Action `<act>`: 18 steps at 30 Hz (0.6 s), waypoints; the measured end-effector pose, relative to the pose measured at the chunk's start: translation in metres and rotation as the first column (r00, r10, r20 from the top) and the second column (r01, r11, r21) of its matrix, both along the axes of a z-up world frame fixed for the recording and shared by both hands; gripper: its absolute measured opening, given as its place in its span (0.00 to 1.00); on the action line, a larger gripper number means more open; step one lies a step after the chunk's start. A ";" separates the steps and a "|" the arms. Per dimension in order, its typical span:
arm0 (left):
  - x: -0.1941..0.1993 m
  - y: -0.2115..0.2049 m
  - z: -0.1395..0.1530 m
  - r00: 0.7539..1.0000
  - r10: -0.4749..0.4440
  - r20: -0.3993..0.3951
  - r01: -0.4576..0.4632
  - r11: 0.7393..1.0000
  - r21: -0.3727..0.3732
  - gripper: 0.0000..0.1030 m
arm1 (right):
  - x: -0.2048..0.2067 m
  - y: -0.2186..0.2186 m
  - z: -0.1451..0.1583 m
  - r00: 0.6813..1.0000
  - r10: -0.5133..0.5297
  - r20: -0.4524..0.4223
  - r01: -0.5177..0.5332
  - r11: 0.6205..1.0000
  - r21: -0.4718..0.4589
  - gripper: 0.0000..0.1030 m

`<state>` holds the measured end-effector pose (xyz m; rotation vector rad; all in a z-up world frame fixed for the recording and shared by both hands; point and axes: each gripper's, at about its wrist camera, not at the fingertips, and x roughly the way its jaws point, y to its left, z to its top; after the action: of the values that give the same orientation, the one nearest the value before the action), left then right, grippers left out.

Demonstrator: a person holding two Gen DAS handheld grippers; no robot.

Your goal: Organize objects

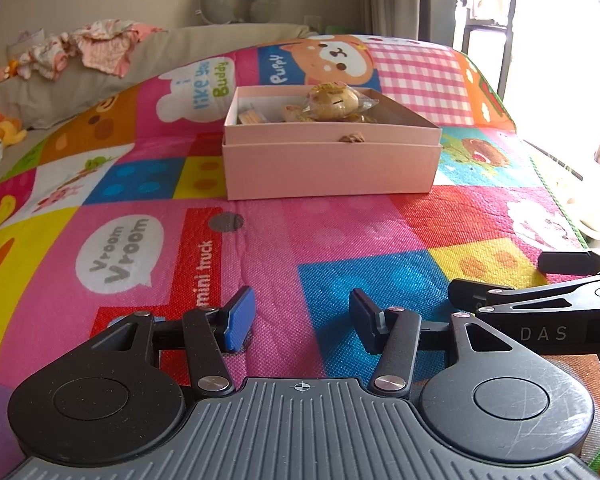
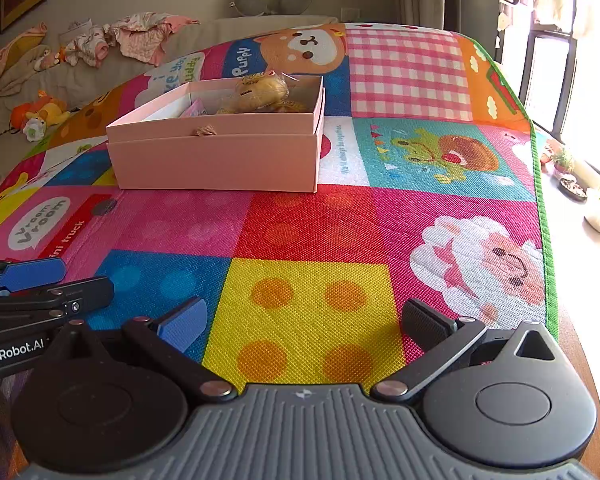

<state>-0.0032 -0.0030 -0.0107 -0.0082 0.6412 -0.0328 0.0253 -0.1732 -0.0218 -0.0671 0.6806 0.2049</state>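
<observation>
The left claw [image 1: 302,320] has black link arms joined by silver rivets, two round black discs and a ribbed grey plate marked with a small crosshair. Its fingers carry flat blue pads [image 1: 240,316]. The right claw [image 2: 304,326] is built the same, one finger pad blue, the other showing a dark, finely grooved face. White lettering reads "DAS" on one body's side and "GenRobot.AI" on the other.

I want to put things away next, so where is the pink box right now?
The pink box sits open on the play mat, ahead of both open grippers: centre in the left wrist view, upper left in the right wrist view.
</observation>
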 end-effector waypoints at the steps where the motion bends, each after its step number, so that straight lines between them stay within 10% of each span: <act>1: 0.000 0.001 0.000 1.000 0.000 0.000 0.000 1.000 -0.001 0.55 | 0.000 0.000 0.000 1.000 0.000 0.000 0.000 1.000 -0.001 1.00; 18: -0.002 0.000 0.001 1.000 -0.001 0.001 0.001 1.000 -0.013 0.55 | 0.000 0.000 0.000 1.000 0.001 0.001 -0.001 1.000 -0.002 1.00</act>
<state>-0.0050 -0.0028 -0.0101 -0.0201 0.6401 -0.0375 0.0254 -0.1732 -0.0223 -0.0695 0.6801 0.2049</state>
